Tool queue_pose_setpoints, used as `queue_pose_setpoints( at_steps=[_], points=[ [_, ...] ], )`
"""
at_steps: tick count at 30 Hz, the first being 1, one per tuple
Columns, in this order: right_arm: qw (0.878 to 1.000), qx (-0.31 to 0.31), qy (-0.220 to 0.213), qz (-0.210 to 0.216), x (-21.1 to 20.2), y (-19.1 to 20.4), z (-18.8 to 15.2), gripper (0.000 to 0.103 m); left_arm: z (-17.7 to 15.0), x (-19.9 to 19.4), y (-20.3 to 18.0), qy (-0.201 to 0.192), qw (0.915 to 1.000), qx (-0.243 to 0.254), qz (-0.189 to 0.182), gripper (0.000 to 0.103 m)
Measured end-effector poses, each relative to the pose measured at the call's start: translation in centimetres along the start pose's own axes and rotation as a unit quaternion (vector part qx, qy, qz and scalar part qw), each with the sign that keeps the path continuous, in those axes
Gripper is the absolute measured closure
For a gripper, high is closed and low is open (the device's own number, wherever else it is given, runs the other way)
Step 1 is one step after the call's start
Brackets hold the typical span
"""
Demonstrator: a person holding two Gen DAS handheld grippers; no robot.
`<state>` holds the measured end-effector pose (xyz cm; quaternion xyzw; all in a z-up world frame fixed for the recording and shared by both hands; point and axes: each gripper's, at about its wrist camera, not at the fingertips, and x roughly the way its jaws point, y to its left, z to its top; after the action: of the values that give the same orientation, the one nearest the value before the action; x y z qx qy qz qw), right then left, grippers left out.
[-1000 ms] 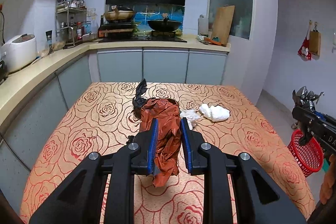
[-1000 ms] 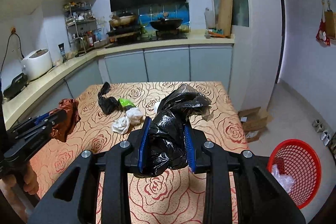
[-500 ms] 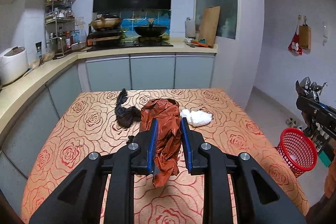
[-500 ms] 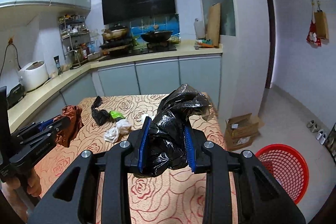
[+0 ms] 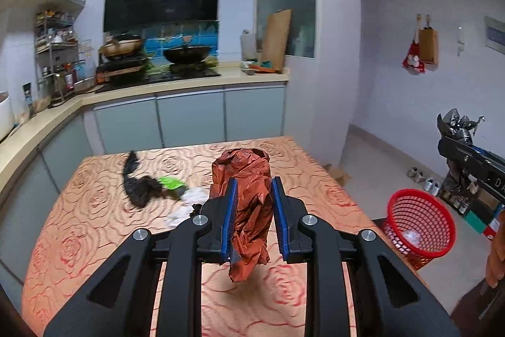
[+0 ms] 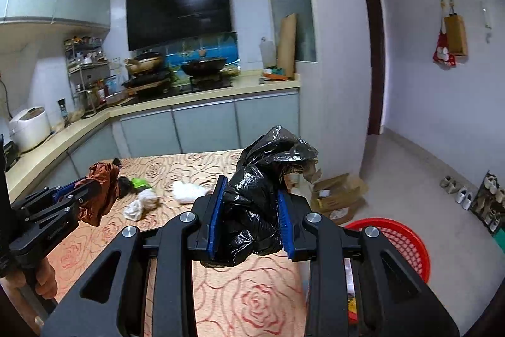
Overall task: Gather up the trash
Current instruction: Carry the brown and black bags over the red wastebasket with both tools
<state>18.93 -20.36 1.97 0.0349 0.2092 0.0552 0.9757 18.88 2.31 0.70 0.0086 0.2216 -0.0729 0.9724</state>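
Note:
My left gripper is shut on a crumpled rust-brown bag, held above the rose-patterned table. My right gripper is shut on a crumpled black plastic bag, held over the table's right side. A red mesh basket stands on the floor right of the table, with a little white trash inside. On the table lie a black scrap, a green wrapper and white tissues. The right wrist view shows the left gripper with its brown bag at the left.
A kitchen counter runs along the left and back, with a stove, pans and a rice cooker. Cardboard boxes lie on the floor past the table's far right corner. Shoes line the right wall. The red basket sits beside the table.
Both grippers have drawn back from the table and swung toward the right, each still holding its bag. The red basket now shows larger and closer in both views.

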Motion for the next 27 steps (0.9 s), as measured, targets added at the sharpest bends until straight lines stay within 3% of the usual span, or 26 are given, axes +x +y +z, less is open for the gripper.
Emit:
queue_pose_setpoints(
  at_steps=[13, 27],
  points=[
    [0.997, 0.021, -0.007, -0.072, -1.8, -5.2, -0.6, 0.073, 0.6, 1.7, -7.0, -0.002, 0.9964, 0.029, -0.079, 0.082],
    [0.991, 0.043, 0.006, -0.13, -2.5, -10.3, -2.4, 0.073, 0.2, 3.9, -14.6, 0.014, 0.9843, 0.066, -0.163, 0.082]
  ],
)
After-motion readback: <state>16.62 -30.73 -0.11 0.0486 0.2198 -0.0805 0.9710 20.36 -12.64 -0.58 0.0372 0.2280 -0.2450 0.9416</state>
